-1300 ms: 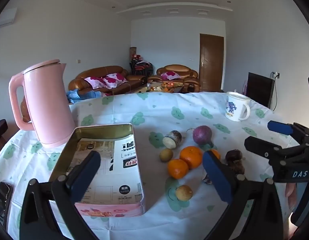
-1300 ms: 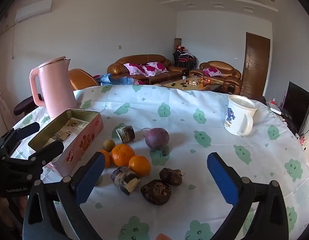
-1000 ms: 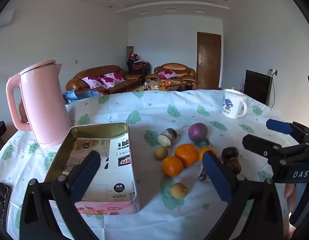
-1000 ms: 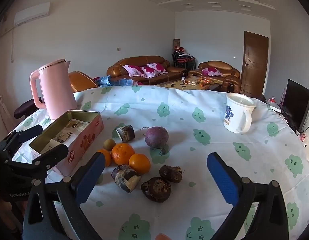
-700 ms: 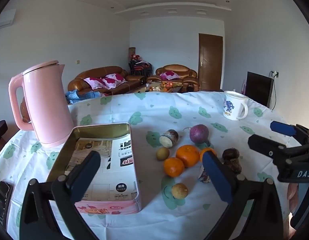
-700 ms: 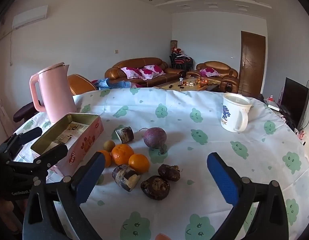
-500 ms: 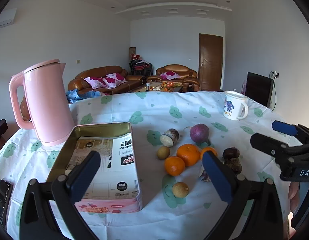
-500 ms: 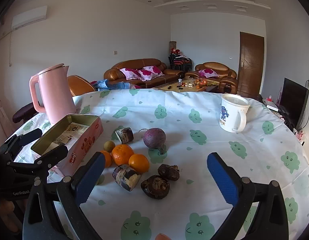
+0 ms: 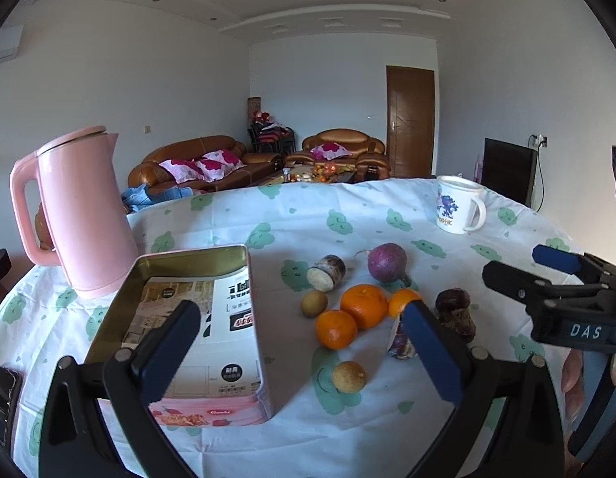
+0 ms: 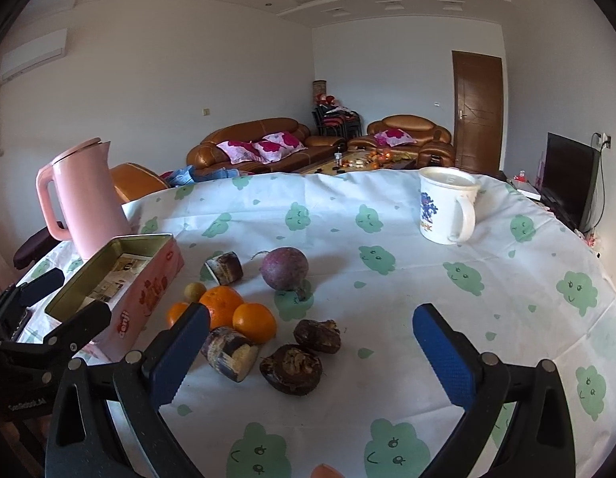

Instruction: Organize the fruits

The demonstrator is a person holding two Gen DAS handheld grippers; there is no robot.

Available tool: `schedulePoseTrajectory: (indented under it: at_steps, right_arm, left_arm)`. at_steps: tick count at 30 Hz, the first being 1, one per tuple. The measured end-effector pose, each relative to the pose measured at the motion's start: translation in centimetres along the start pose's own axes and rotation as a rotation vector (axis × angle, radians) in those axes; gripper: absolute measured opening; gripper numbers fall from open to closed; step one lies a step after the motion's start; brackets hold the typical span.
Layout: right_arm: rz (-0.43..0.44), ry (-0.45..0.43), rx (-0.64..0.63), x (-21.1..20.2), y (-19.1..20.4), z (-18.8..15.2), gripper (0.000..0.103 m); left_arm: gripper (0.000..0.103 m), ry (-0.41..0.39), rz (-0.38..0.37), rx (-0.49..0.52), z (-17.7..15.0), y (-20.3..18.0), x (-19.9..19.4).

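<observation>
An open pink tin box [image 9: 196,318] lined with printed paper sits on the tablecloth, also in the right wrist view [image 10: 120,279]. Right of it lie three oranges [image 9: 363,304] [image 10: 254,320], two small yellow-brown fruits [image 9: 349,376], a purple round root [image 9: 387,261] [image 10: 285,268], cut cane pieces [image 9: 328,272] [image 10: 228,352] and dark brown tubers [image 10: 292,366]. My left gripper [image 9: 300,348] is open and empty, above the table's near edge between box and fruit. My right gripper [image 10: 312,352] is open and empty, over the tubers' near side.
A pink kettle [image 9: 81,211] stands behind the box at the left. A white mug [image 9: 457,209] [image 10: 445,205] stands at the far right. A dark phone [image 9: 1,394] lies at the left edge. Sofas and a door are beyond the table.
Both grippers have stayed open and empty. The views have shifted only slightly, with small sways; nothing on the table has moved.
</observation>
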State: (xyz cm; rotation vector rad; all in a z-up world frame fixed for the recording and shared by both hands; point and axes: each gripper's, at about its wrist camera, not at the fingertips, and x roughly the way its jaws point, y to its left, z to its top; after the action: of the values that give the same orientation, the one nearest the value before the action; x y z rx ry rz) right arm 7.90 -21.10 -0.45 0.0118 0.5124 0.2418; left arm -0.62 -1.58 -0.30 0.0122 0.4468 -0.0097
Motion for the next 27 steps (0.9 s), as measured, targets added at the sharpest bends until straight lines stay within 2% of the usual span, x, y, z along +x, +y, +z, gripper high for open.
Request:
schedulePoseTrajectory:
  at_steps: [9,27]
  right_arm:
    - [-0.008,-0.014,-0.015,-0.5,-0.2,-0.1,0.102]
    - [-0.02,0.029,-0.013,0.9,-0.9,-0.5,0.102]
  left_arm:
    - [0.103,-0.011,-0.002,-0.012,0.1,0.0,0.0]
    - [0.103,0.011,-0.005,0.001,-0.3,-0.4,1.1]
